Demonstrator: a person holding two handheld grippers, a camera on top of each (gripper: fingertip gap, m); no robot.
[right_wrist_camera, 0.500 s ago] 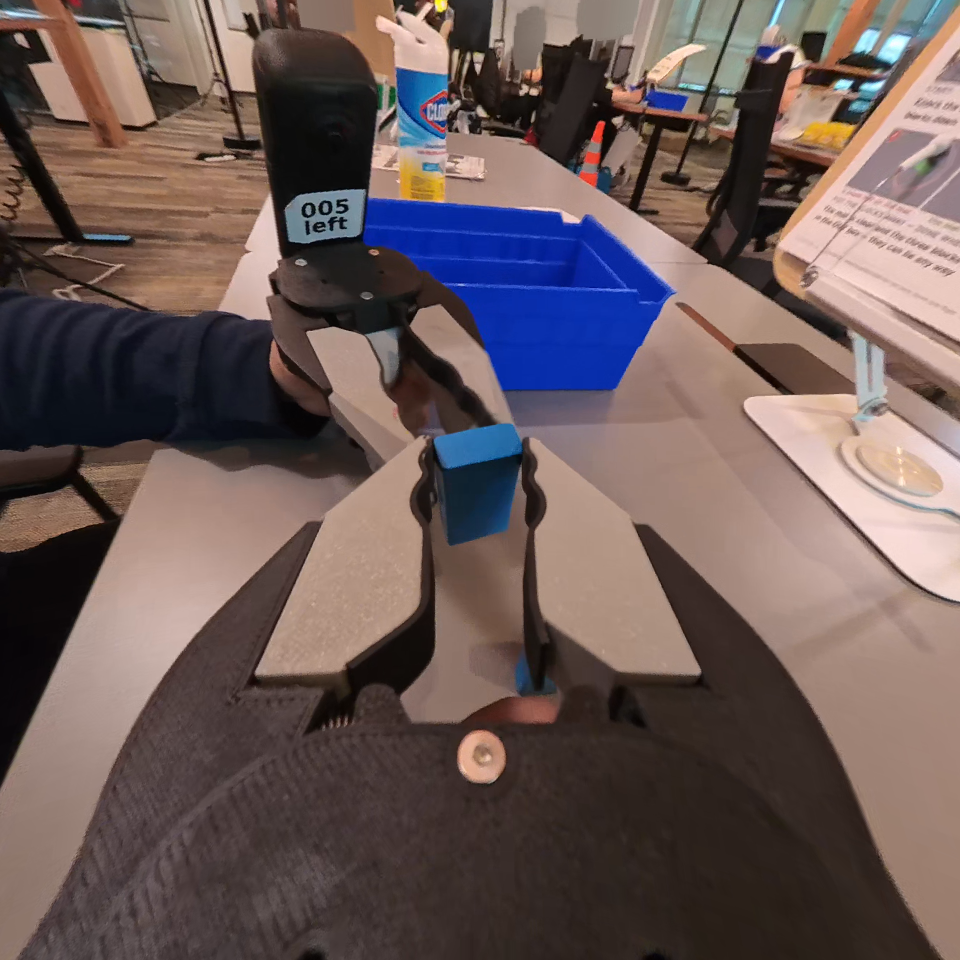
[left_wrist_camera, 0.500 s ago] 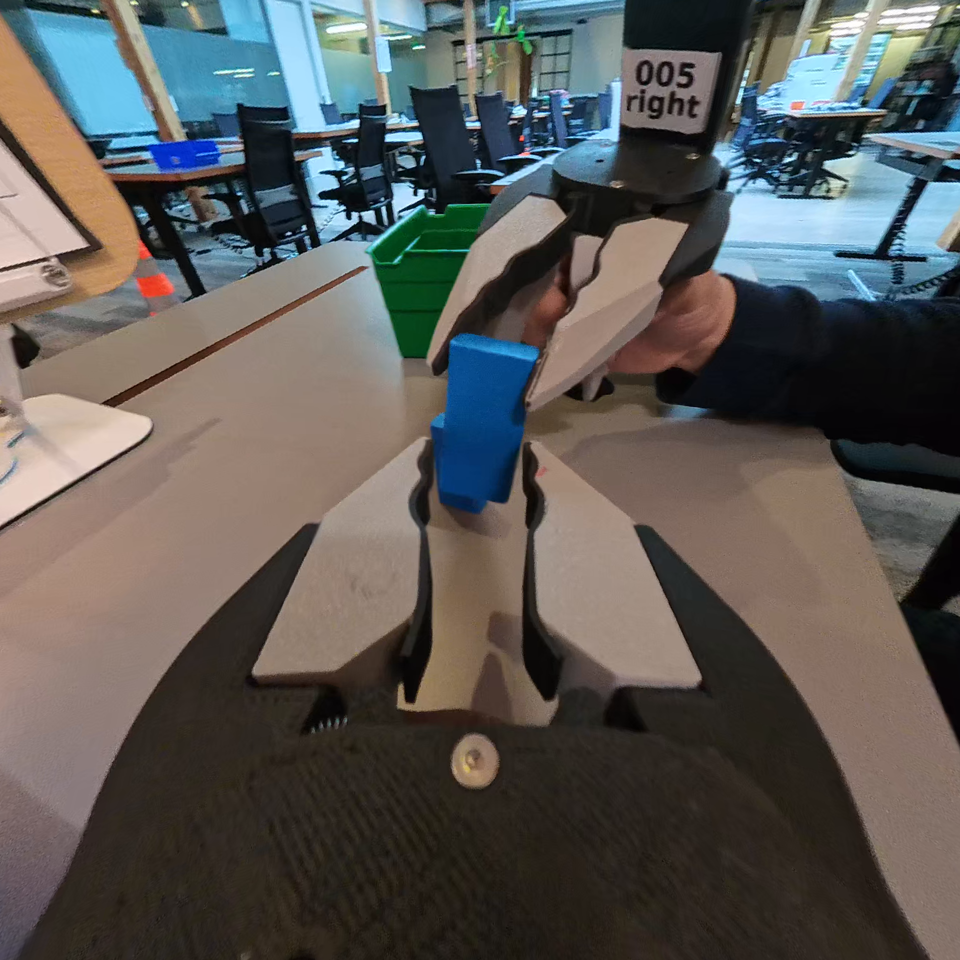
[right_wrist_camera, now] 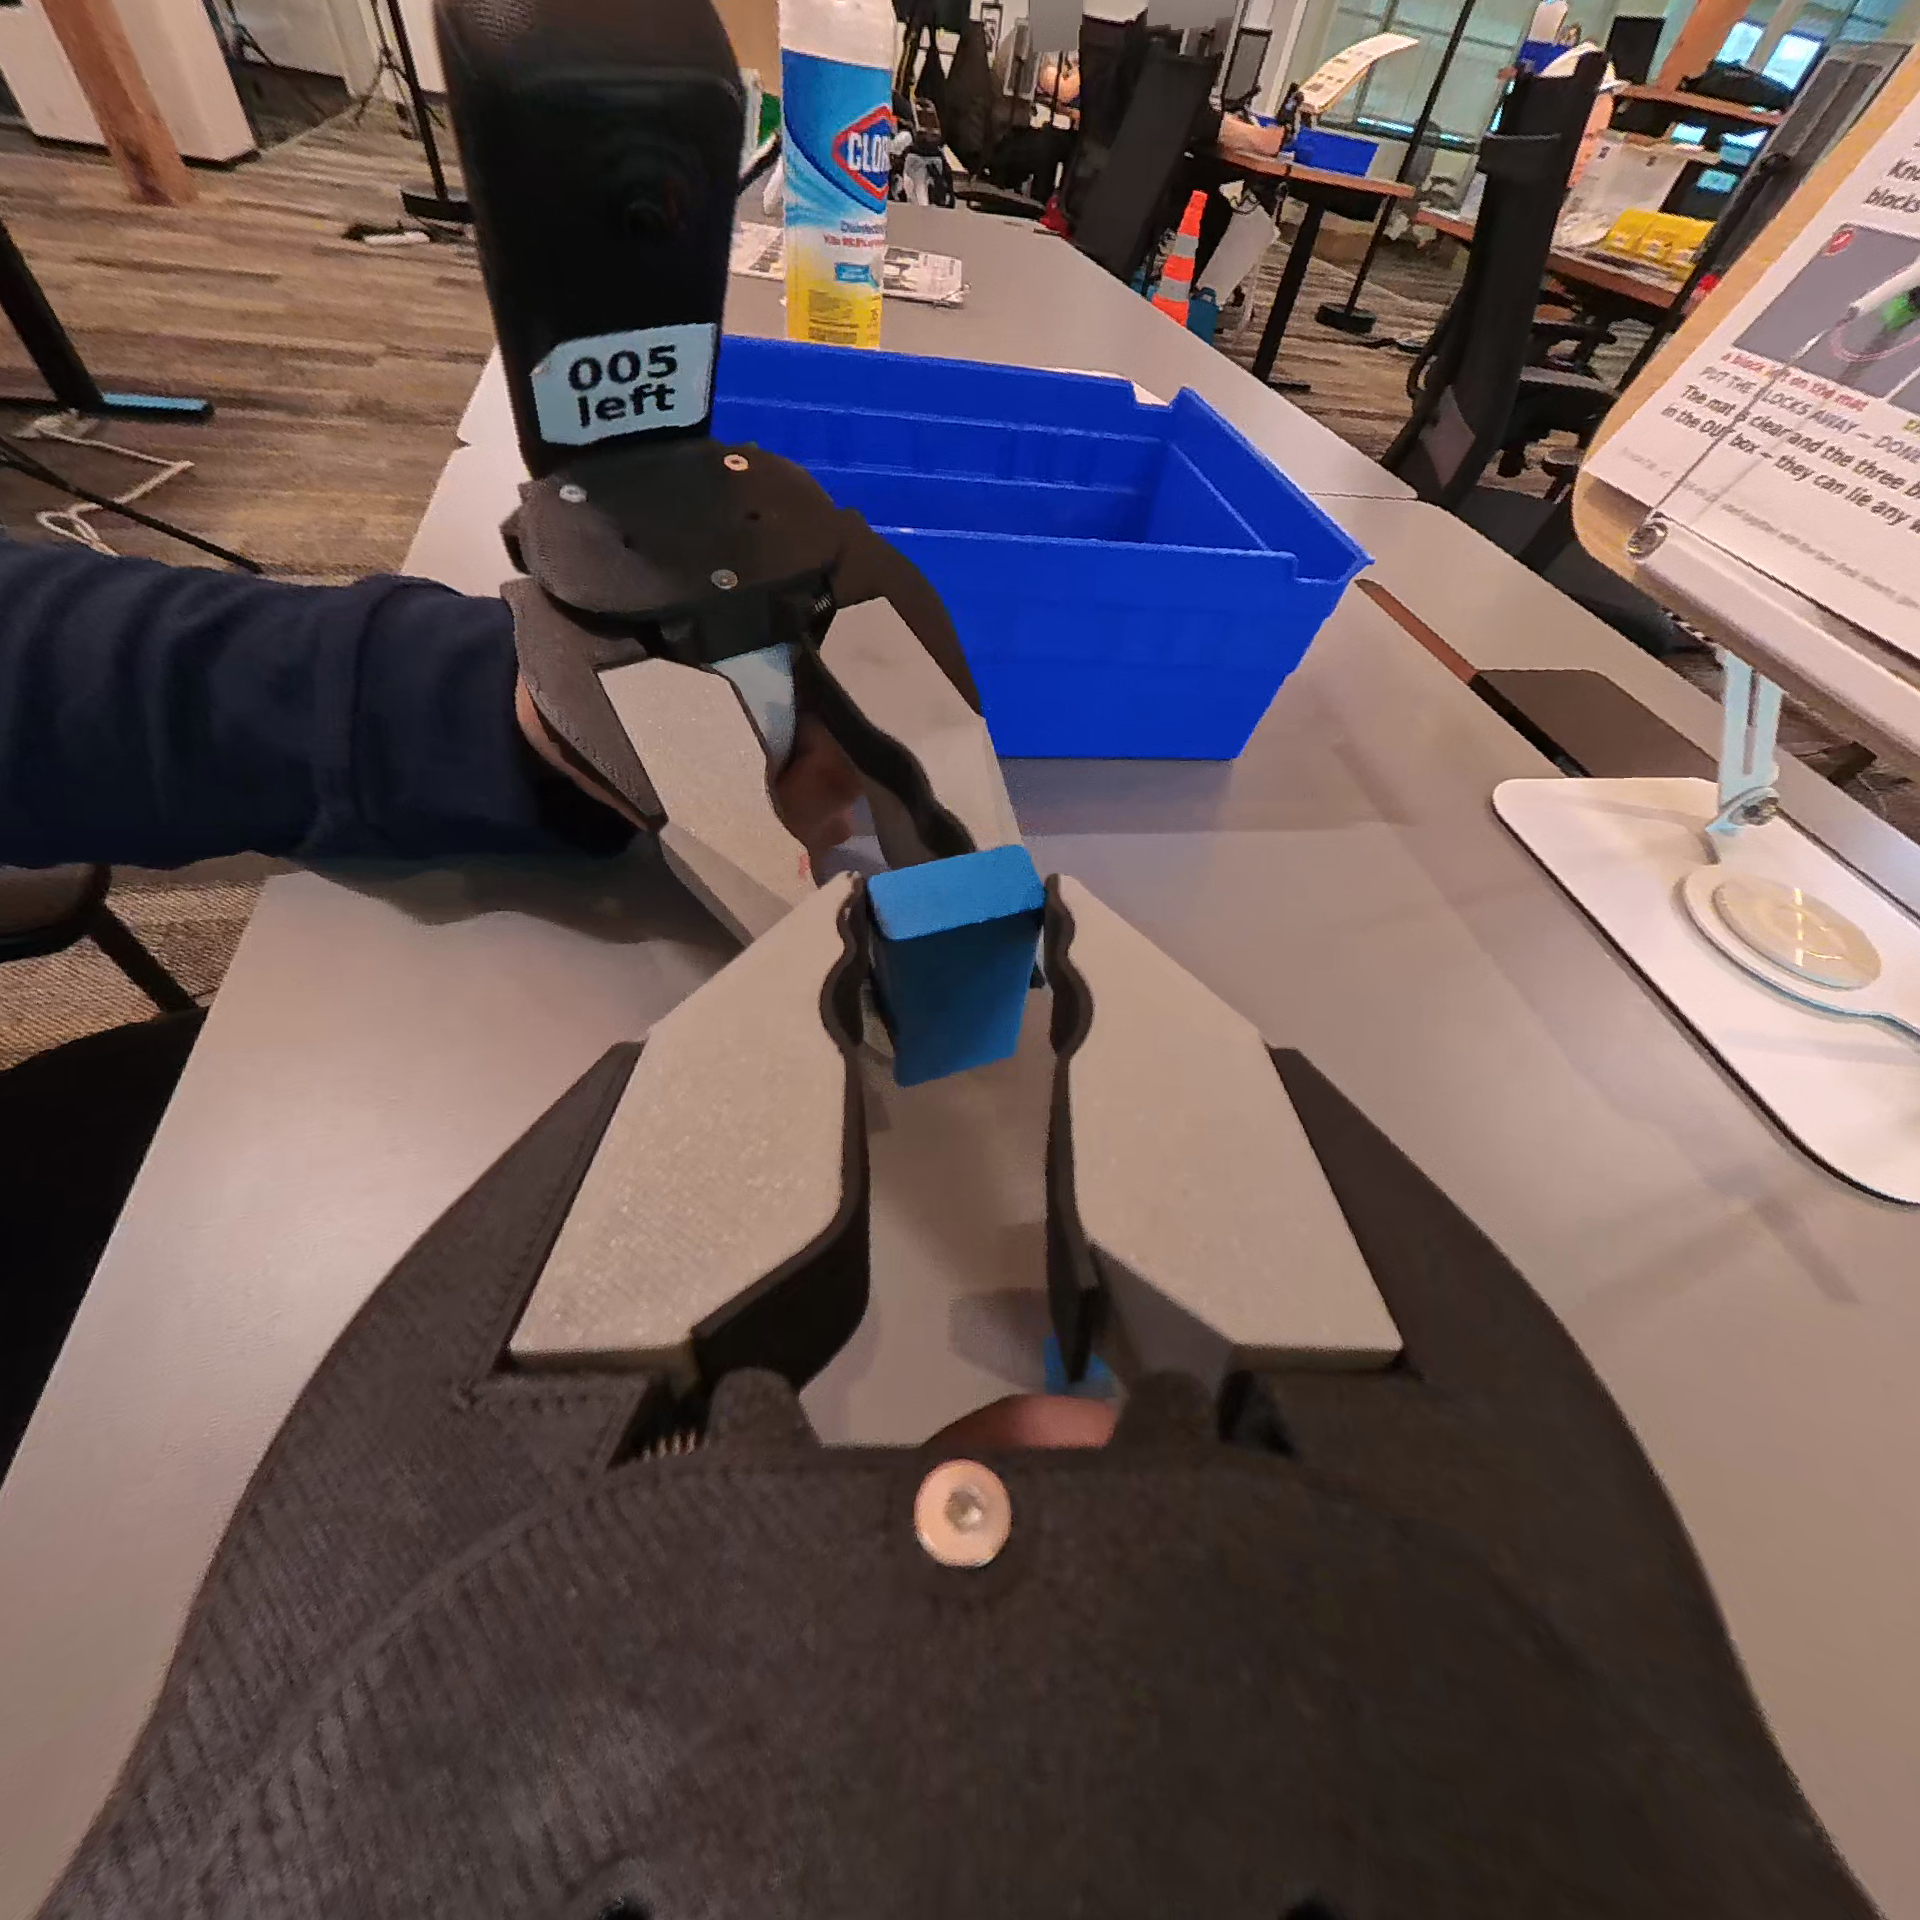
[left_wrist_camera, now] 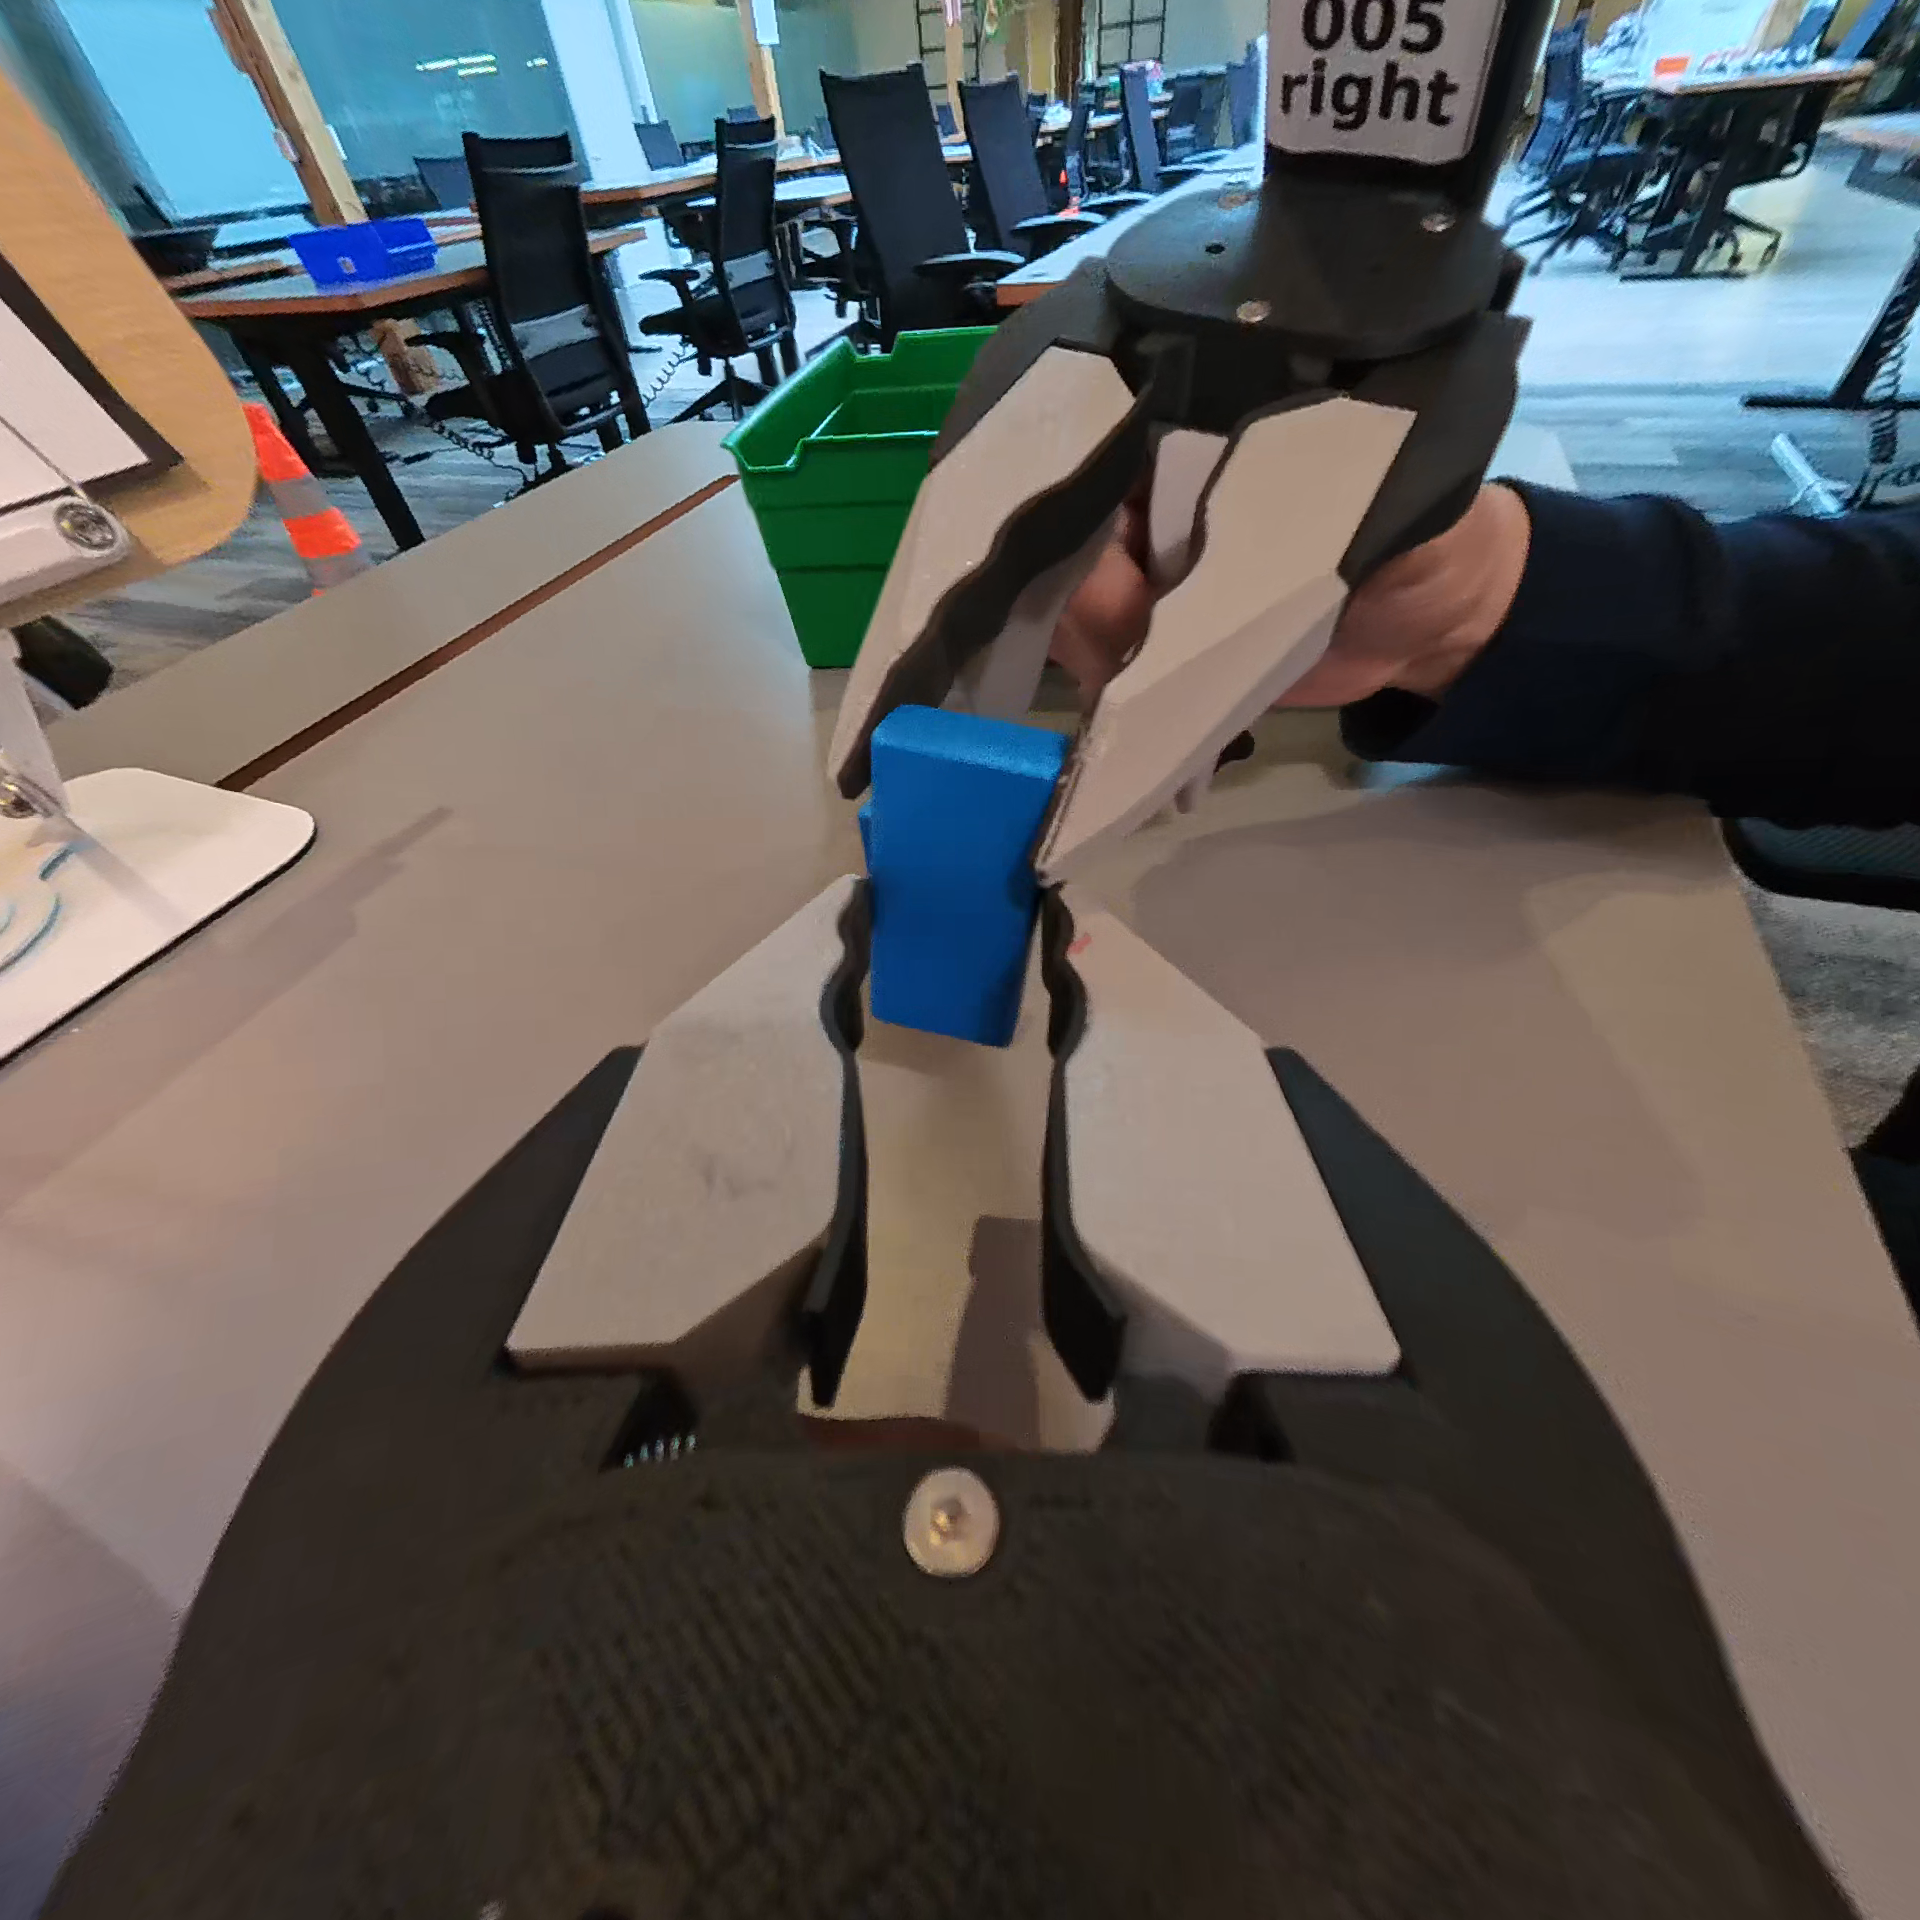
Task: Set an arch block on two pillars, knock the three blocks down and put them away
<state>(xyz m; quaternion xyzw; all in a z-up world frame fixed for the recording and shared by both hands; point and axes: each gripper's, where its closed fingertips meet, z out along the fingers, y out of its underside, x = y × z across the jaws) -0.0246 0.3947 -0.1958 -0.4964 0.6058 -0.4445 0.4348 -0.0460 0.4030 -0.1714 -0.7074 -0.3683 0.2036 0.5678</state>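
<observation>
A blue block (left_wrist_camera: 951, 914) stands upright between the tips of my left gripper (left_wrist_camera: 951, 935), whose fingers press its sides just above the grey table (left_wrist_camera: 499, 852). A second blue piece (left_wrist_camera: 865, 842) peeks out at its left edge. My right gripper (left_wrist_camera: 956, 790), held in a hand, comes down from the far side and its tips clasp the block's top. In the right wrist view the blue block (right_wrist_camera: 956, 966) sits clamped between my right gripper (right_wrist_camera: 951, 935). The left gripper (right_wrist_camera: 727, 644) faces it, its tips hidden behind the block.
A green bin (left_wrist_camera: 842, 540) stands on the table behind the right gripper. A blue bin (right_wrist_camera: 1091, 623) stands behind the left gripper, with a cleaning bottle (right_wrist_camera: 831, 177) beyond it. A white stand base (right_wrist_camera: 1714, 966) with an instruction board sits at the table's side. My left and right fingertips are right by each other. The white stand base (right_wrist_camera: 1714, 966) is about 35 cm from both grippers' fingertips.
The right gripper has tilted a little more upright. The blue block now sits more in line with the blue piece beside it. Both grips are unchanged.
</observation>
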